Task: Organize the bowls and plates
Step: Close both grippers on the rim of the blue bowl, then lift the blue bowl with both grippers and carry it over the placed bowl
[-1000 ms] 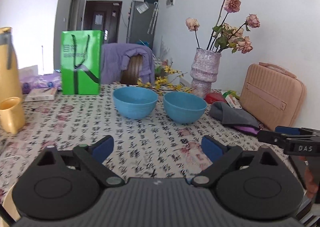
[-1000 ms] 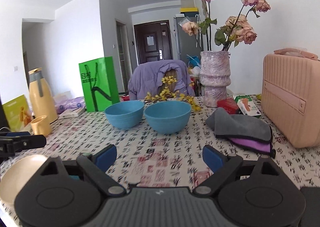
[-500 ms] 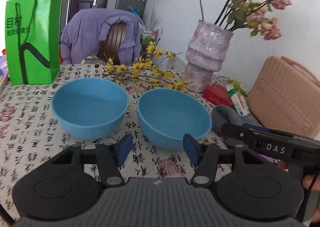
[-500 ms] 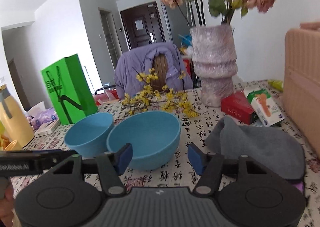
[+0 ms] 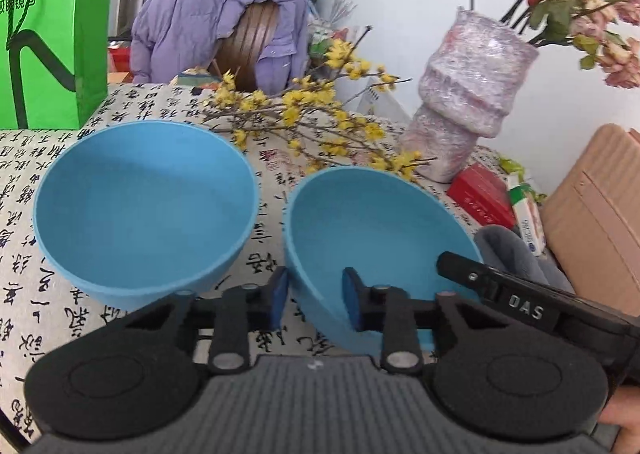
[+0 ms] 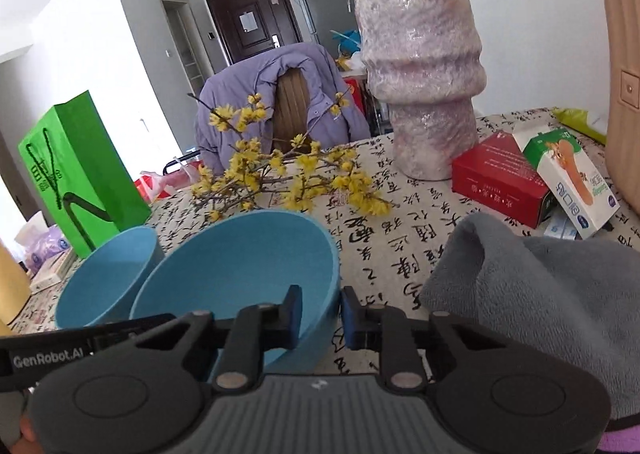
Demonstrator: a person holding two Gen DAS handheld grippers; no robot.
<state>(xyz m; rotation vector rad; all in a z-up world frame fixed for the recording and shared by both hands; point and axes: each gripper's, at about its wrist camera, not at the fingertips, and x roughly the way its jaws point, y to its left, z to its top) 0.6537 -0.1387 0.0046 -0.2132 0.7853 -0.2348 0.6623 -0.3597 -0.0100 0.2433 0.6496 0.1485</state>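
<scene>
Both grippers now straddle the rim of the same blue bowl: my left gripper [image 5: 314,300] has one pad outside the wall and one inside at the bowl's left side, and my right gripper [image 6: 320,314] brackets the right side of that rim the same way; their jaws have just been closing from wide open down to a narrow gap, with the bowl wall between them in each view; whether the pads already press on the wall I cannot tell, since a sliver of gap seems to remain beside each pad. A second ago both bowls sat well ahead across the worktop [image 5: 24,157]; now they fill the foreground. The near bowl [image 5: 372,238] appears tipped, its far rim higher in the right wrist view; the second blue bowl [image 5: 140,209] stands upright just beside it, apart from it by a strip of printed cloth. Behind lie the yellow flower sprigs [image 6: 288,177] and the purple vase [image 6: 420,69]; a grey cloth [image 6: 540,294] lies beside my right gripper. I judge the grasp nearly made; nesting the bowls looks the likely aim.
</scene>
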